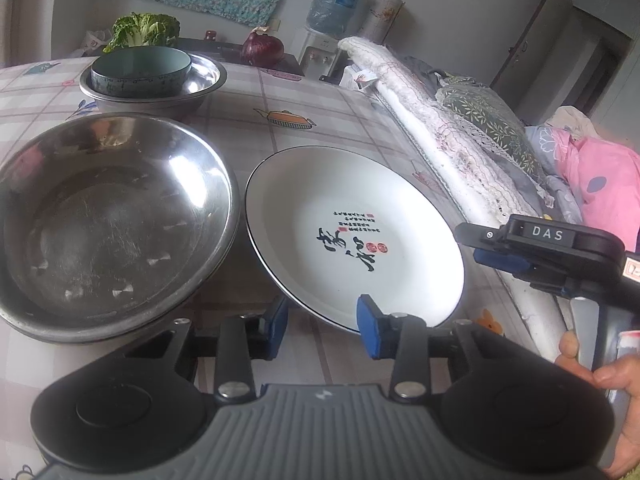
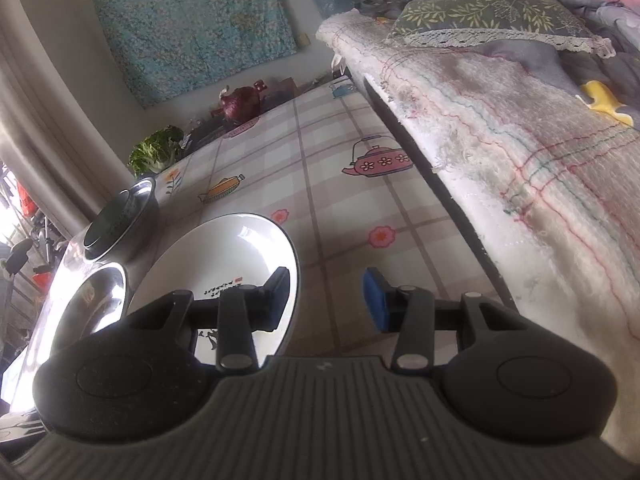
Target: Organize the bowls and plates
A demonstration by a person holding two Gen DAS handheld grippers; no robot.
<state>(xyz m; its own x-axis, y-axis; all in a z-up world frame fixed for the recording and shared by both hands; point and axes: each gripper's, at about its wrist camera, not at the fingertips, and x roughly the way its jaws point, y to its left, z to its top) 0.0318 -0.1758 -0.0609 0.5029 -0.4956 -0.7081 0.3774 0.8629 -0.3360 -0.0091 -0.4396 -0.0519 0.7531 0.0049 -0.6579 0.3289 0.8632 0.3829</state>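
Where left tongs [image 1: 324, 326] gape, white plate [image 1: 354, 236] rim between blue pads.

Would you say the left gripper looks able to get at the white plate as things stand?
Probably yes. The left gripper is open at the near rim of the white plate, with nothing between them. The steel bowl sits close on the left, and the right gripper hovers off the plate's right edge.
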